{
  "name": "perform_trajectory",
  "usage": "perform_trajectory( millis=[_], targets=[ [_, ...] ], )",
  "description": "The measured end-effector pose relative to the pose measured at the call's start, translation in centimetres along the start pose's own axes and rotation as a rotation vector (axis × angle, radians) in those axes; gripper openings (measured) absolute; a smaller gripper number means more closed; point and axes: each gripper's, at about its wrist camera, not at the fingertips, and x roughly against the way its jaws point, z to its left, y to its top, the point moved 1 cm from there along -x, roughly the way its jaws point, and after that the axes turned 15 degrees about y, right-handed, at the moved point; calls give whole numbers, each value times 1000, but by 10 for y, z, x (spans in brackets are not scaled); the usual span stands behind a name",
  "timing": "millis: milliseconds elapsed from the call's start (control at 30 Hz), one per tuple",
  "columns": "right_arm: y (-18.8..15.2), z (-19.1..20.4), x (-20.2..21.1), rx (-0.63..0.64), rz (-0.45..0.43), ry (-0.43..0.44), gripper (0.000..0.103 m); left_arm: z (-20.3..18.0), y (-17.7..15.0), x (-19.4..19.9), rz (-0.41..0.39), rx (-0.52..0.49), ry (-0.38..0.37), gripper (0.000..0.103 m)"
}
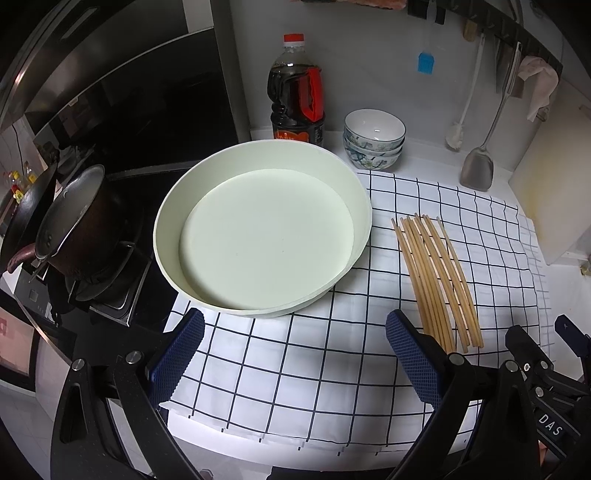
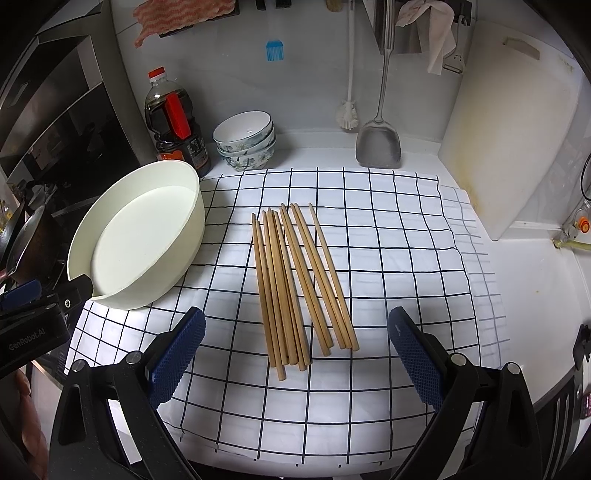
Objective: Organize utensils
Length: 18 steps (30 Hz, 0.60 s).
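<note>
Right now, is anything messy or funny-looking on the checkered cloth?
Yes: the chopsticks lie loose on the cloth, fanned out with uneven ends, not in the round white container beside them. Nothing looks spilled or broken.

My counter is white, spread at centre frame with a white cloth gridded in dark lines; behind it a pale wall fills the top of the frame, carrying a dark rail at upper right with a steel spatula, a white brush and a pinkish rag hanging; a white cutting board leans at right; at left sits a black stove with what looks like a dark pot; light is bright and cool.
</note>
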Motion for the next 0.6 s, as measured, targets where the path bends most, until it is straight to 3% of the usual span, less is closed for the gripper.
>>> perform_trajectory(
  millis=[400,600],
  targets=[
    [-1,3,1,2,2,3,95,0,0,0,0,-1,-3,97],
    [-7,0,-1,-14,4,9,95,-3,-5,-3,-4,-26,-39,97]
  ],
)
